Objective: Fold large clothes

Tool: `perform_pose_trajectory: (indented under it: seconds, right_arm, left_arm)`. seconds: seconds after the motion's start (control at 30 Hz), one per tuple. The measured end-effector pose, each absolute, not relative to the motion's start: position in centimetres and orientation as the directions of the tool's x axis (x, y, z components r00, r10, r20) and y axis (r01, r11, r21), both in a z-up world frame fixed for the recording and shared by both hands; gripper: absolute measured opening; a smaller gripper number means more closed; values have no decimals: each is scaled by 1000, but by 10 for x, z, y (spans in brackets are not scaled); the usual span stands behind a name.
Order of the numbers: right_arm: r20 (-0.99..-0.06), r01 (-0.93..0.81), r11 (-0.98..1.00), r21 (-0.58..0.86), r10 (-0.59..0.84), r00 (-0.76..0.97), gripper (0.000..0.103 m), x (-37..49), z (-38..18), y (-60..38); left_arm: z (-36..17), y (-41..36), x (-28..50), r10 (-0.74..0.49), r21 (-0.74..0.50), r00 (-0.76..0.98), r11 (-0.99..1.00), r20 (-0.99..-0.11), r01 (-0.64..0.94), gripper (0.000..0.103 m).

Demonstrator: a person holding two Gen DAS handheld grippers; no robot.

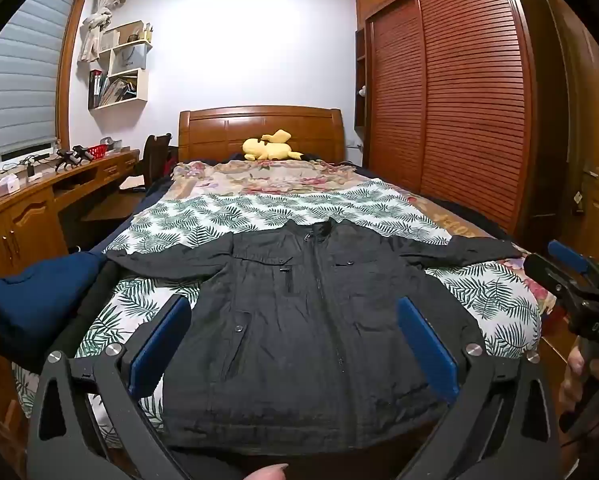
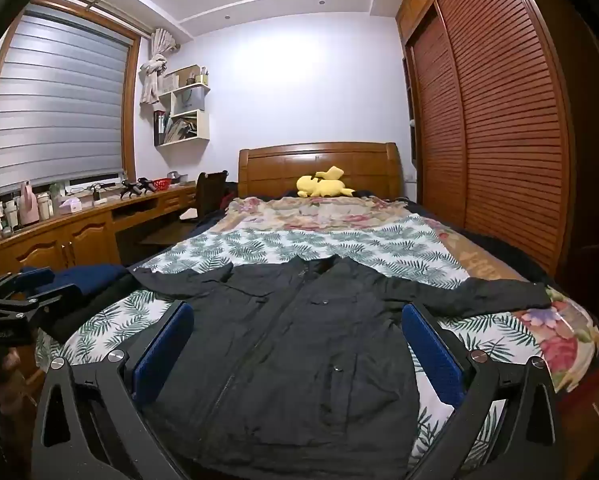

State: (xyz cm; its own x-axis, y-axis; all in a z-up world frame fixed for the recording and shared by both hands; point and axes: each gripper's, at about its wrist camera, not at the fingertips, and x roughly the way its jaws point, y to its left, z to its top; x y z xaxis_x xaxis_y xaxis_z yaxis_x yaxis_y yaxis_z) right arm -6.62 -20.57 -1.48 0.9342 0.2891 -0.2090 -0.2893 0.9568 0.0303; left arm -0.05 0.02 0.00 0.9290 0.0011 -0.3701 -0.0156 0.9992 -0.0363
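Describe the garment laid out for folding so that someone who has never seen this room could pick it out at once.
Start at the wooden bed in the middle of the room, covered with a leaf-print sheet. On its near end lies a black zip-up jacket, front up, sleeves spread to both sides. Unlike the navy garment bunched at the bed's left edge, it lies flat and shows chest pockets and snaps.

bed (image 1: 495,312), black jacket (image 1: 299,320) spread flat
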Motion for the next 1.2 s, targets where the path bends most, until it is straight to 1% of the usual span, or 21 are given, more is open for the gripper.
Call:
perform_pose_trajectory:
  seconds: [0.8,0.93,1.2]
  right_arm:
    - [-207,-305,951,52,309,928,103,-68,-14,-208]
    - [-207,-304,951,53,308,929,103,-68,-14,-207]
    - [-203,-306,951,49,310,929,103,-70,-14,-206]
  left_arm:
    - [2,-1,-1,2,-33,928,999,-372,-15,103]
    - [13,-3,-6,2,-33,929,999,-369,-15,103]
    - [17,-5,-7,9,-29,931,999,-364,-21,103]
